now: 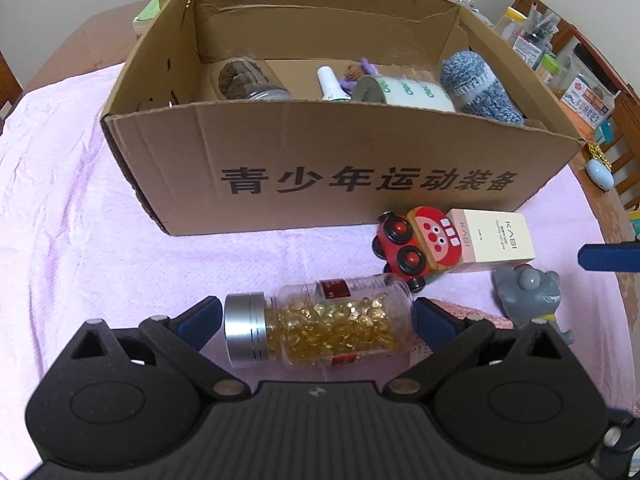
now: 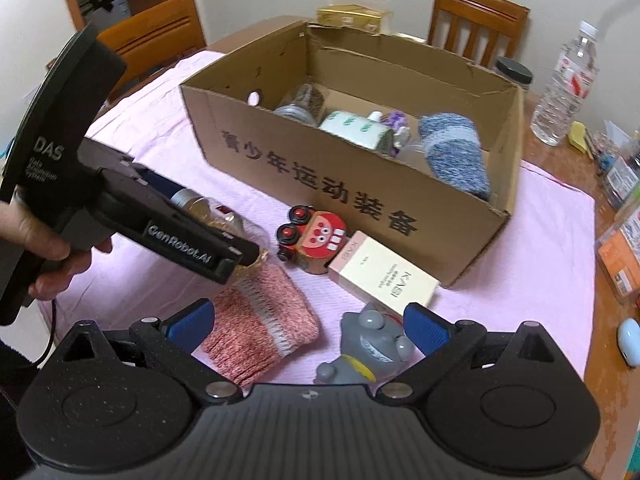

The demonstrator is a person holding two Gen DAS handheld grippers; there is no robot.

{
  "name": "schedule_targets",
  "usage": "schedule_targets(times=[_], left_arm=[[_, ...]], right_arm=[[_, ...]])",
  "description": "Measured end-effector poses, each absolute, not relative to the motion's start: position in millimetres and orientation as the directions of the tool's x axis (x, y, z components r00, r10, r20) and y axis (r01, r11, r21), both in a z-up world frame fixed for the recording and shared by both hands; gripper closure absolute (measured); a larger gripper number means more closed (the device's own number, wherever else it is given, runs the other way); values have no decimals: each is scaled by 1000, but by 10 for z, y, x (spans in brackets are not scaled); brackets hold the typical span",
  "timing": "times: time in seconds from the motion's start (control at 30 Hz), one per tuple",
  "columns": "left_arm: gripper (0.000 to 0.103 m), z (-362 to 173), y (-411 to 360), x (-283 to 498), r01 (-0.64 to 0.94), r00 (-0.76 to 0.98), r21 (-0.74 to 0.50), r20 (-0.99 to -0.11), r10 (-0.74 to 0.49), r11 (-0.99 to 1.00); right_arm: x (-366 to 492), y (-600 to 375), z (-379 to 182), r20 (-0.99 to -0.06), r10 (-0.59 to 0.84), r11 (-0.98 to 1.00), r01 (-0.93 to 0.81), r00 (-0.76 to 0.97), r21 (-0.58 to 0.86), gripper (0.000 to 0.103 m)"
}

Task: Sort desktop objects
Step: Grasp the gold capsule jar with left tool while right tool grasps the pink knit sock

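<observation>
The left gripper (image 1: 318, 320) has its blue pads spread wide, one at each end of the capsule bottle (image 1: 320, 326). The bottle lies on its side on the pink cloth (image 1: 80, 240), its long axis running straight across the gripper's opening: silver cap by the left pad, clear base by the right. The pads look just short of touching it, so nothing is clamped. Because the bottle lies end to end between the pads, closing now would likely squeeze it lengthwise, cap against base; that grip may slip.

The right gripper (image 2: 308, 326) is also spread, with nothing between its pads. It hangs over the pink sock (image 2: 260, 316) and the grey toy animal (image 2: 370, 340), which lies just by its right pad. A hand (image 2: 48, 248) holds the left tool's handle.

Taking the cardboard box (image 1: 320, 168) as landmark: the bottle lies in front of its printed wall, well clear of it. The red toy car (image 1: 412, 246) and the pale carton (image 1: 494, 240) sit just before that wall, toward its right corner, touching each other. Inside the box are a jar, a white roll, a small white bottle, something purple and a blue sock.

In the right wrist view the left tool hides most of the bottle. The box's near wall cuts off the lower parts of what lies inside, and the purple item is too small to identify.
</observation>
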State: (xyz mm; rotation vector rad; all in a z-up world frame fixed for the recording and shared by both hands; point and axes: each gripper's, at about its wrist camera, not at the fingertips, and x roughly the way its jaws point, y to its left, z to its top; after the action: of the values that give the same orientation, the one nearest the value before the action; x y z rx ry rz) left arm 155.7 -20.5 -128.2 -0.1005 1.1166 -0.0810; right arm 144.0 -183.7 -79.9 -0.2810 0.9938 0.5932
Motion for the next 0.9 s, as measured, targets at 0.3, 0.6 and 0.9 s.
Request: schedule_targets(times=[0.3, 0.6, 0.9], left_arm=[[2, -1300, -86, 1537, 0, 435, -105, -895, -95, 994], [6, -1298, 40, 1453, 10, 447, -98, -890, -92, 995], [7, -1329, 10, 1454, 8, 439, -87, -895, -81, 996]], right_arm=[[1439, -1568, -941, -864, 390, 706, -706, 318, 58, 1], [1548, -1406, -1205, -894, 382, 634, -771, 235, 68, 2], [1550, -1345, -1321, -904, 361, 612, -790, 229, 45, 5]])
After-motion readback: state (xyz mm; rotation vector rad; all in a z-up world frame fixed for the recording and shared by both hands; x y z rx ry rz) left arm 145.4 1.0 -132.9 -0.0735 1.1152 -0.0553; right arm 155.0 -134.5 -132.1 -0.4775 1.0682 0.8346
